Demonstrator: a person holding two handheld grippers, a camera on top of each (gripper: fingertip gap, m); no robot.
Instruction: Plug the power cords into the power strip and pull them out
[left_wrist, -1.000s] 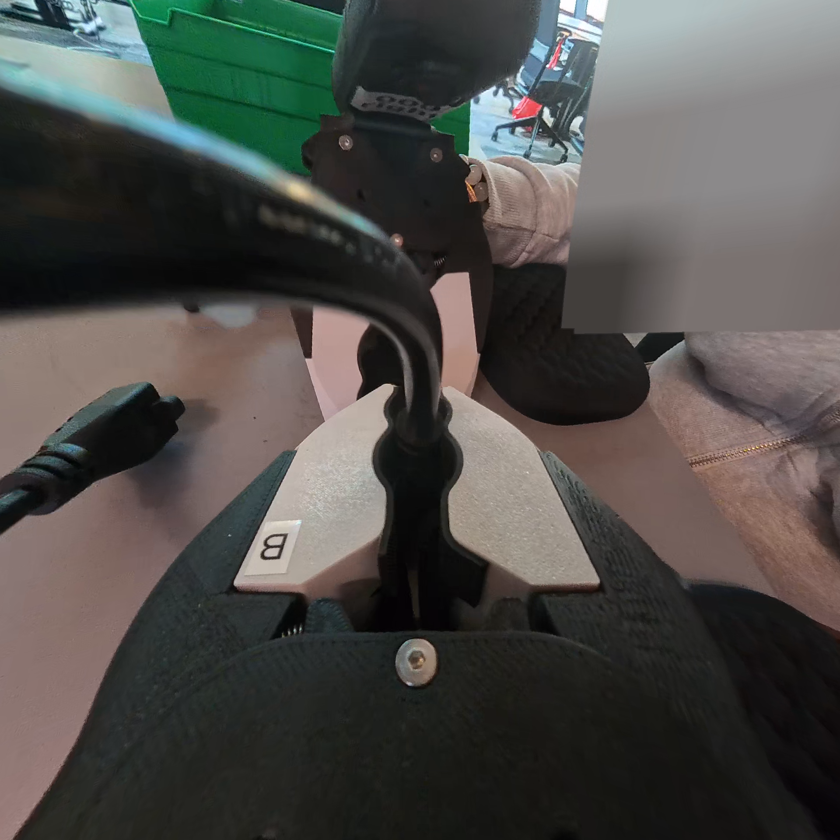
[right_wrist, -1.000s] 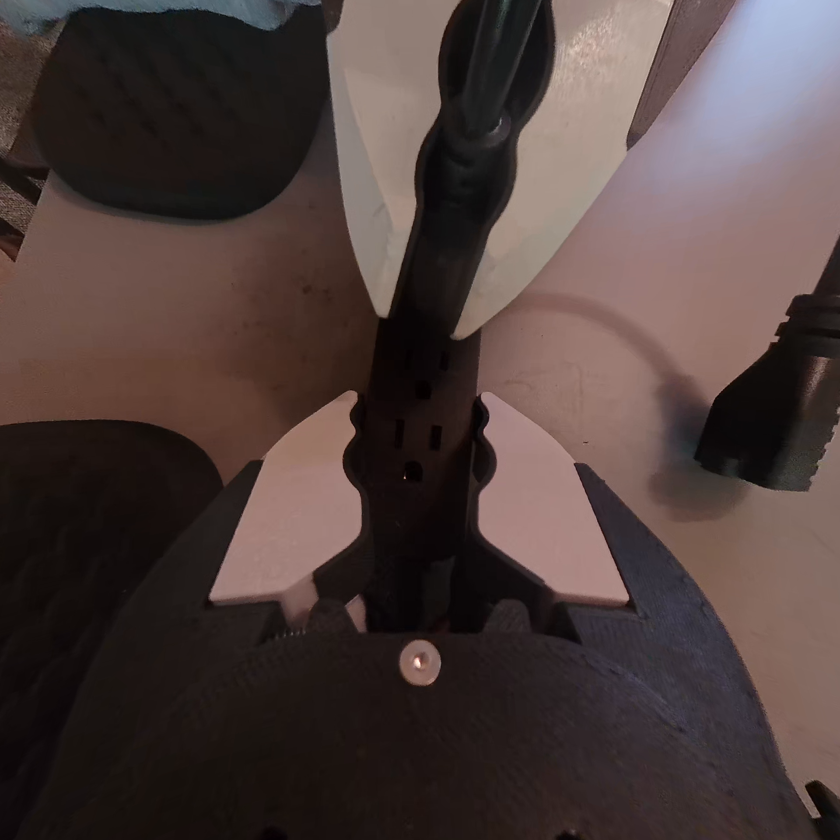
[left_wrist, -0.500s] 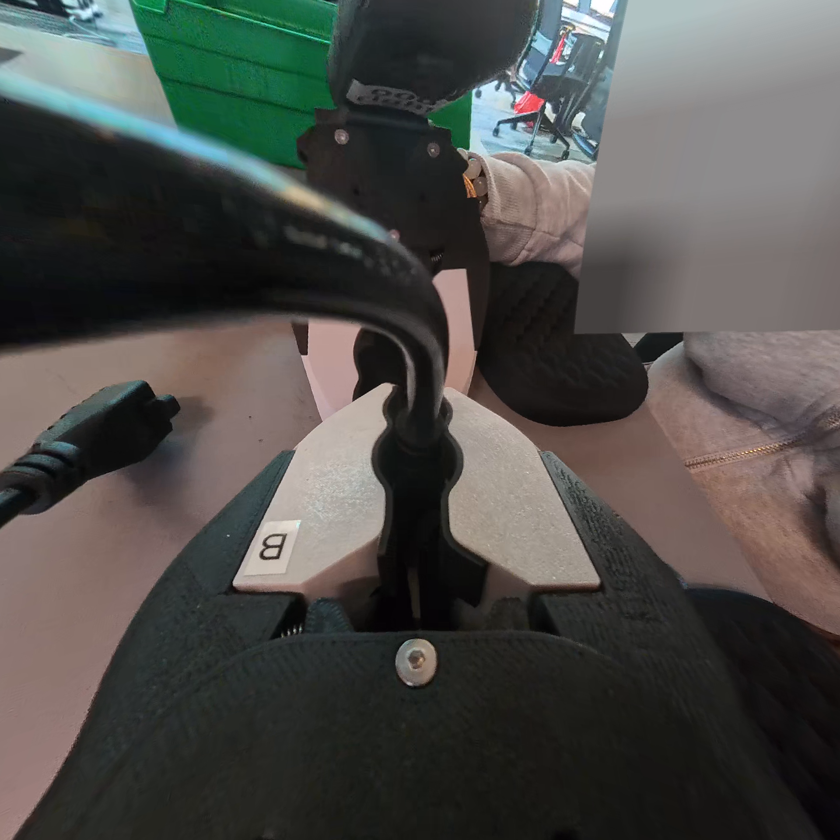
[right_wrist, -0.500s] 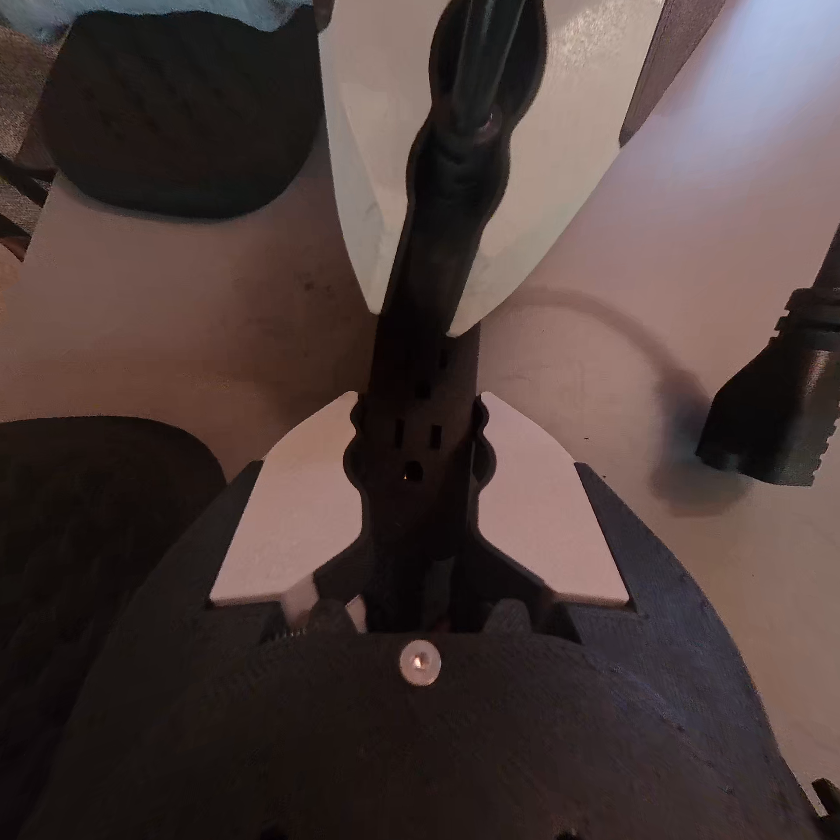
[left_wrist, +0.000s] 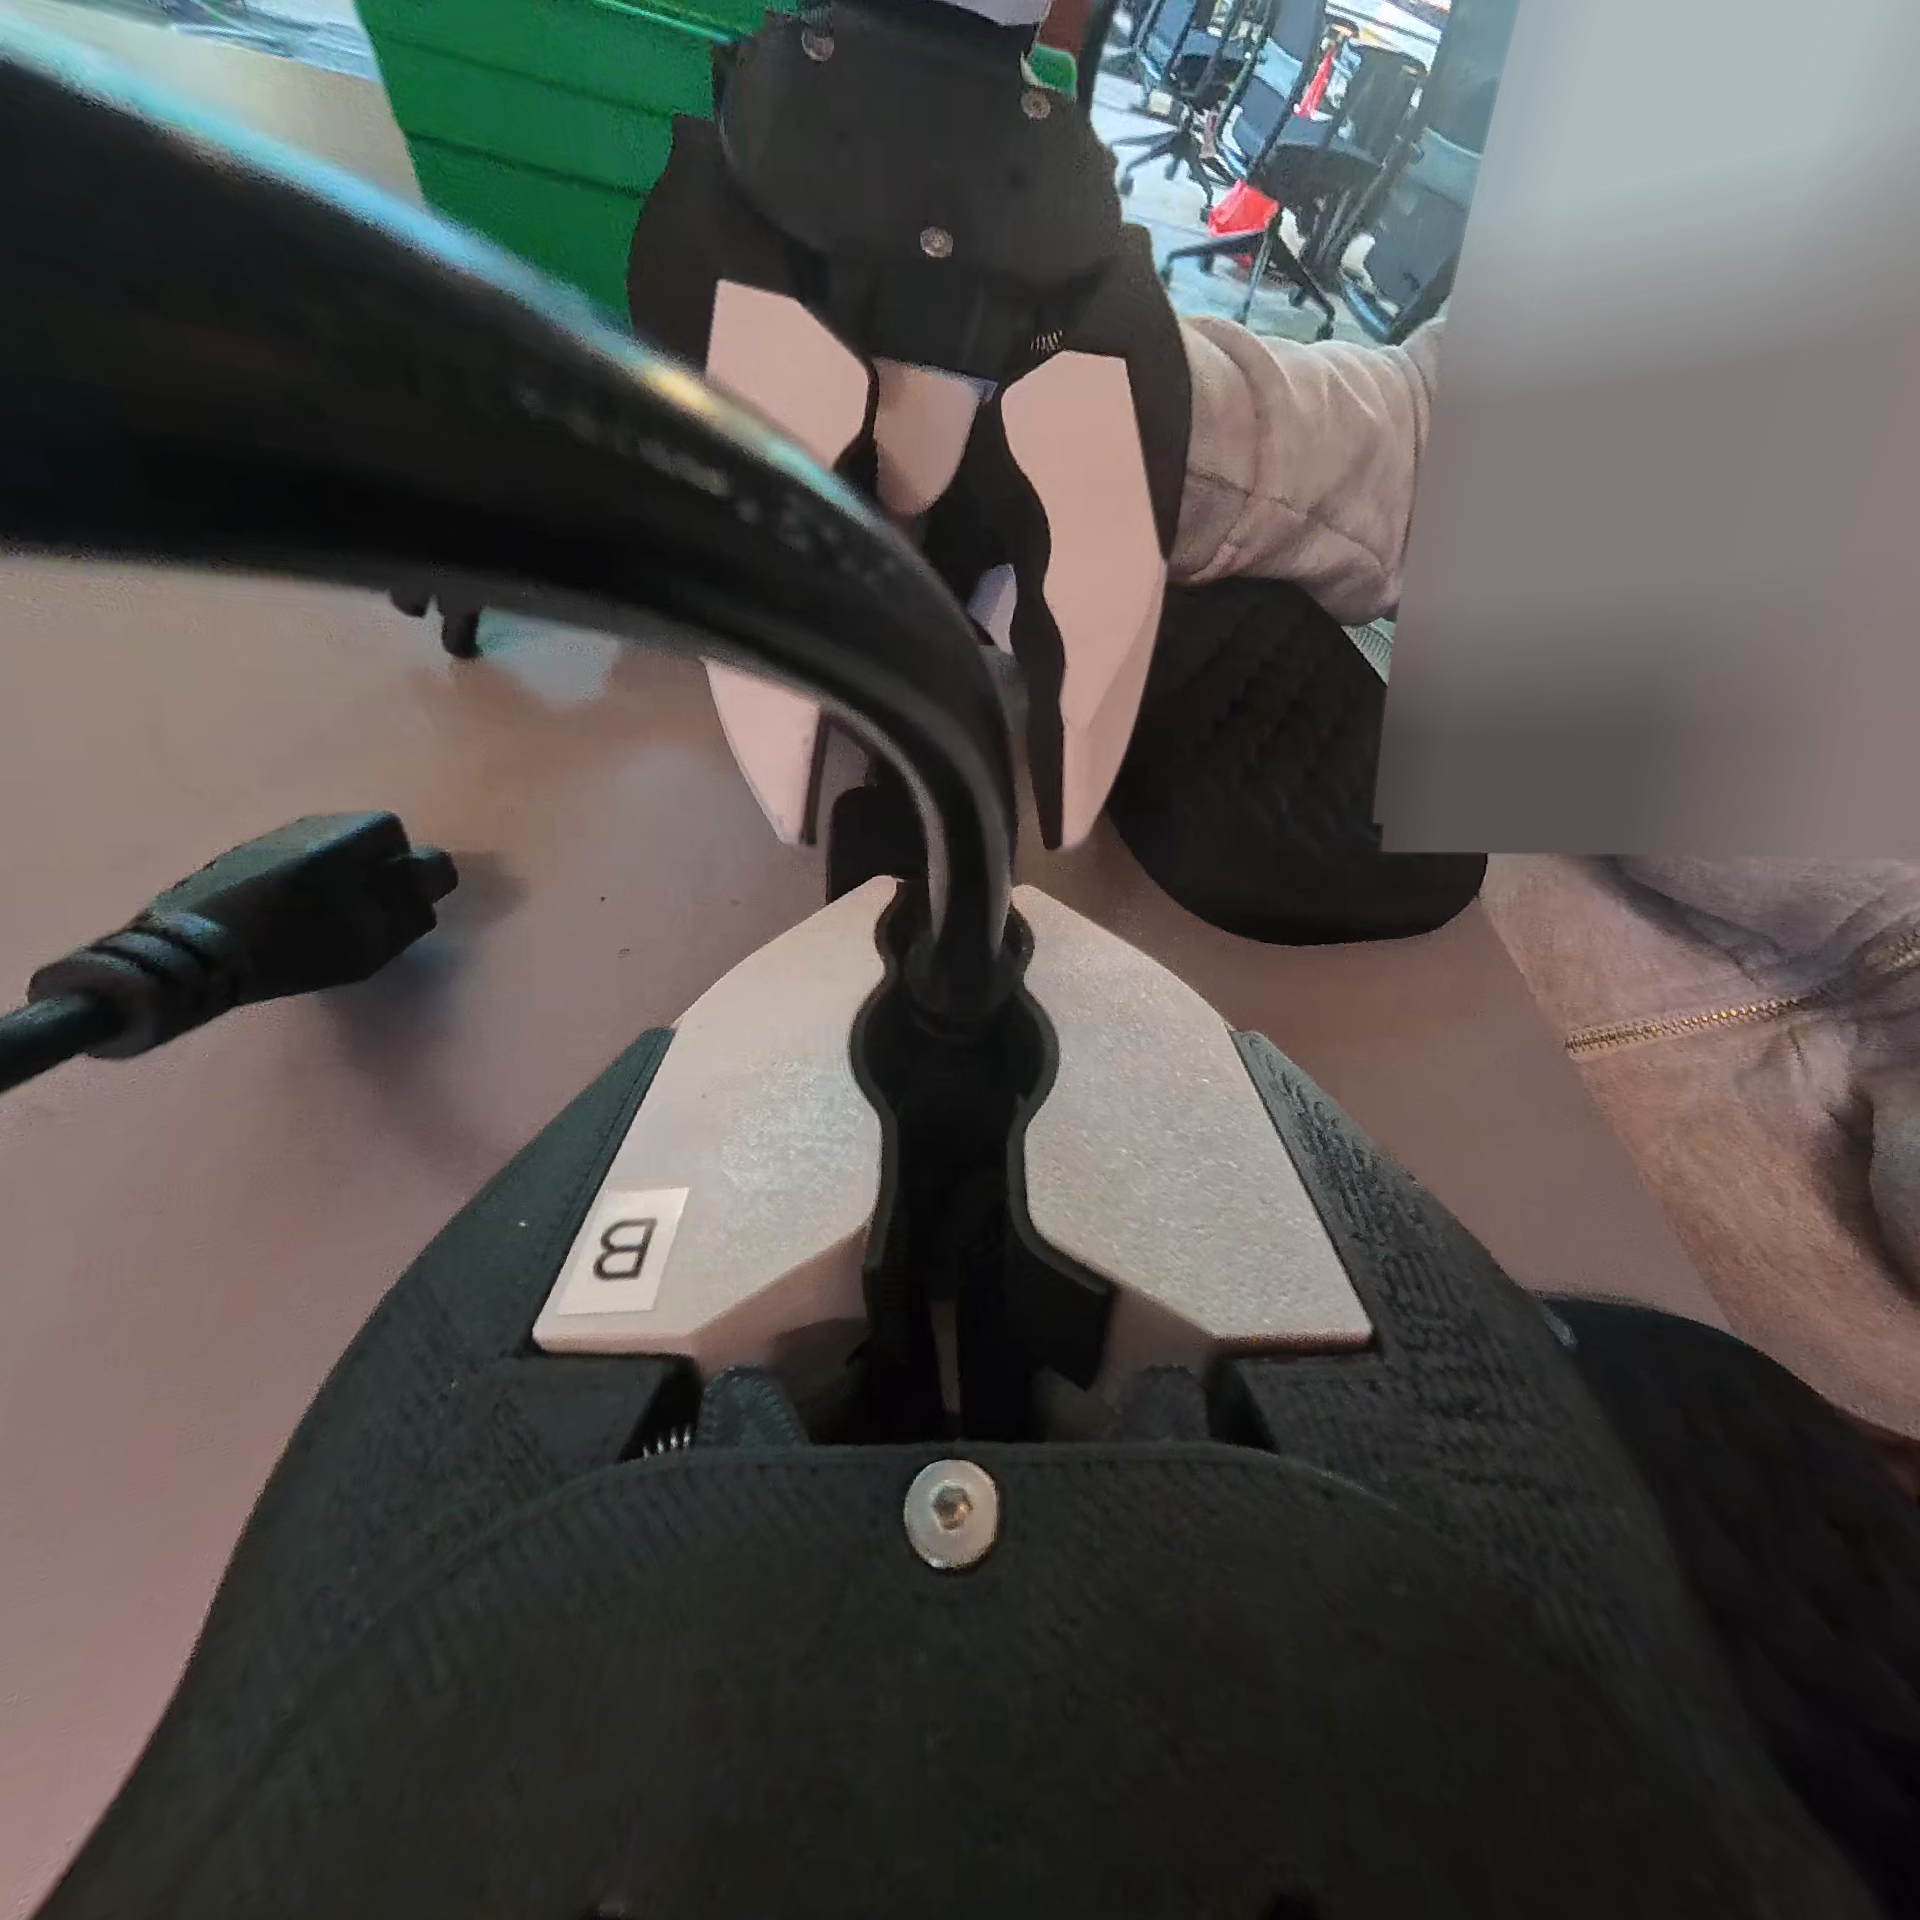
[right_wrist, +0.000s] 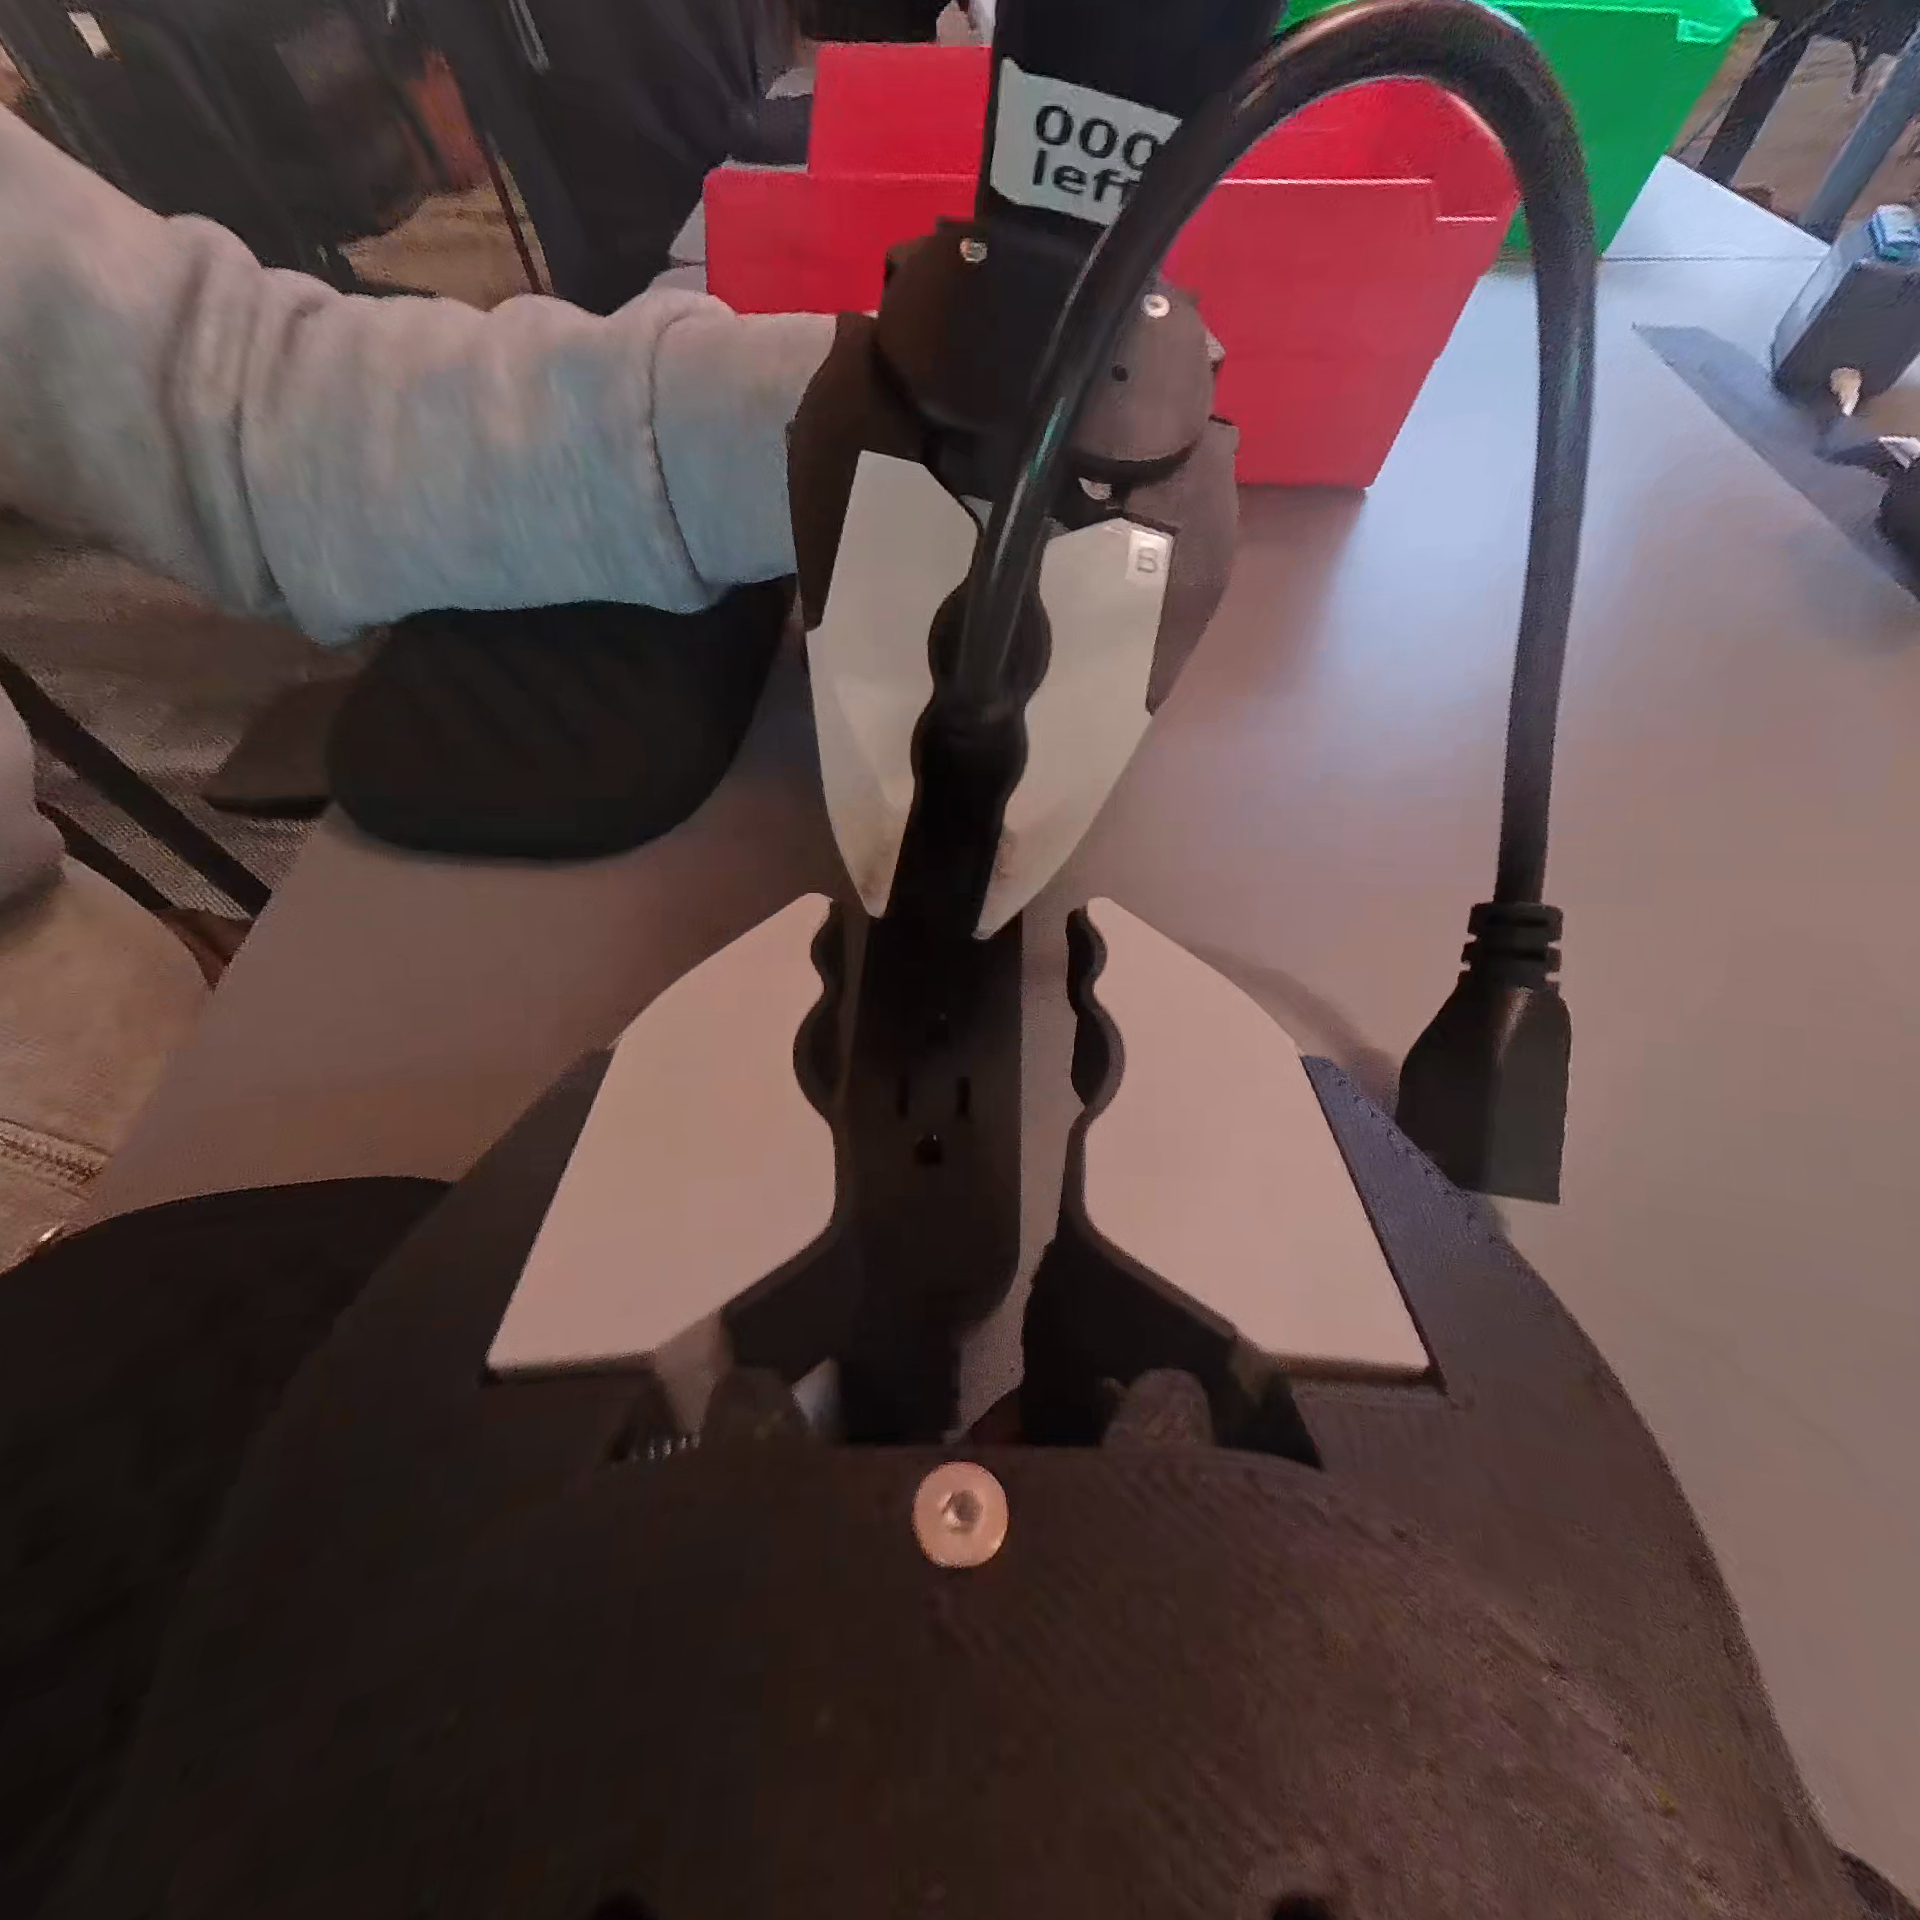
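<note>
Since a second ago, the right gripper (right_wrist: 951, 940) has tilted up and loosened; its pale fingers (right_wrist: 686, 1122) now stand parted on either side of the long black power strip (right_wrist: 930, 1122), with a gap on the right side; the strip lies on the pale tabletop (right_wrist: 1403, 727); the left gripper (left_wrist: 951, 904) stays clamped on the black moulded plug (left_wrist: 940, 1039) standing in the strip; its thick black power cord (left_wrist: 520, 457) arches away; the cord's other black connector end (right_wrist: 1486, 1091) hangs beside the right gripper; a red plastic bin (right_wrist: 1299, 312) sits behind.
</note>
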